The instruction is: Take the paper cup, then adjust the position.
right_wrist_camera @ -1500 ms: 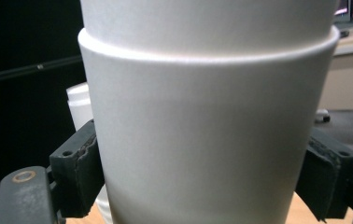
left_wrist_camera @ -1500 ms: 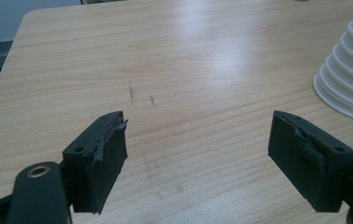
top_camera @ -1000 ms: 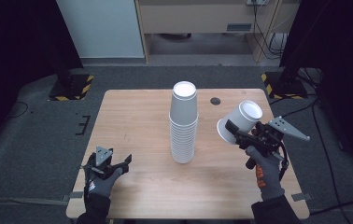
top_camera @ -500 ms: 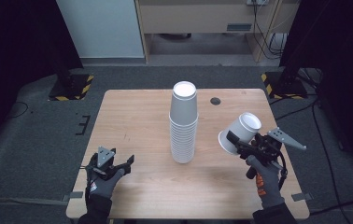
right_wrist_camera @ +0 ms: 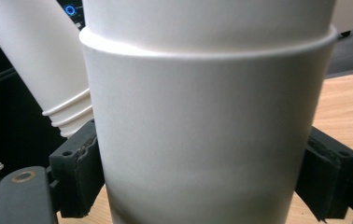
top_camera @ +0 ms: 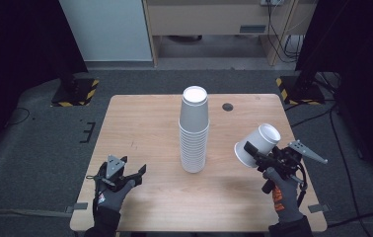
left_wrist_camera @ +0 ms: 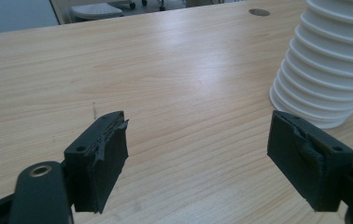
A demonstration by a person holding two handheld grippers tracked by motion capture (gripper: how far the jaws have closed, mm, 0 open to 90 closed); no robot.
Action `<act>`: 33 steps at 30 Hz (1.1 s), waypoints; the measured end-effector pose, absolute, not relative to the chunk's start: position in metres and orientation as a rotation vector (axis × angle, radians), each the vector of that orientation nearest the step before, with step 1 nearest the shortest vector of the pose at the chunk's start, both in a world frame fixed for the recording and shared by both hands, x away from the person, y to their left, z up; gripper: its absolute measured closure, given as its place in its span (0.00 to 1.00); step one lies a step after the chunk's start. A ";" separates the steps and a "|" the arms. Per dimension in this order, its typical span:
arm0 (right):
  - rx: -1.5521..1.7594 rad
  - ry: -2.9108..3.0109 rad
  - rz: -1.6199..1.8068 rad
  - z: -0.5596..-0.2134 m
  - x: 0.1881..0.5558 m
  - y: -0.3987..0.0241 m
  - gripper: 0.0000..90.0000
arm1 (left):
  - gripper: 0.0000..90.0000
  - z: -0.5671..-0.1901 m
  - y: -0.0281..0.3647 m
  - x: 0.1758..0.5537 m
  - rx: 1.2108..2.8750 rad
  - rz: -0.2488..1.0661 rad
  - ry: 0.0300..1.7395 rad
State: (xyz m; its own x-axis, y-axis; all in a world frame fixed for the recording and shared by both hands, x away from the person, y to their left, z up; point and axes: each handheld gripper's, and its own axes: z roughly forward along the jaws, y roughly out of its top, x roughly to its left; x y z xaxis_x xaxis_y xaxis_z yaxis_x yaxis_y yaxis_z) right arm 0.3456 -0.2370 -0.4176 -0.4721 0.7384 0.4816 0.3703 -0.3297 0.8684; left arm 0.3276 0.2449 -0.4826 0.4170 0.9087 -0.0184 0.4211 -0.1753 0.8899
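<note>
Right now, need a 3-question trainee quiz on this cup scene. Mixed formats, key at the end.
1. True or false: the left gripper holds a cup.
2. Multiple choice: the paper cup in the right gripper is A) upright on the wooden table, B) tilted and lifted off it, C) on top of the stack of white paper cups.
3. Fill in: the stack stands mouth ____ on the table.

Key: 1 false, its jaws stand open and empty. 2 B. 3 down.
</note>
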 end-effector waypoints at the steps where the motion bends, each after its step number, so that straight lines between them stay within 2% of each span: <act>1: 1.429 1.616 1.878 -0.419 0.346 -0.238 0.18 | 0.21 -0.482 0.243 0.327 1.772 0.682 1.146; 22: 1.484 1.571 1.931 -0.422 0.346 -0.240 0.18 | 0.21 -0.475 0.211 0.320 1.781 0.646 1.002; 33: 1.546 1.522 1.977 -0.427 0.343 -0.239 0.18 | 0.26 -0.469 0.196 0.316 1.767 0.622 0.930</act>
State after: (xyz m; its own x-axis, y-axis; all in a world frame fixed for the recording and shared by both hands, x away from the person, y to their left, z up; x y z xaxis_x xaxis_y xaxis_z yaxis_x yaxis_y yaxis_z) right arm 0.3432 -0.2388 -0.4274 -0.4297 0.6788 0.5955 0.4022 -0.4465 0.7993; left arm 0.3161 0.1965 -0.4694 0.5714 0.8206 -0.0092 0.3040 -0.2012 0.9312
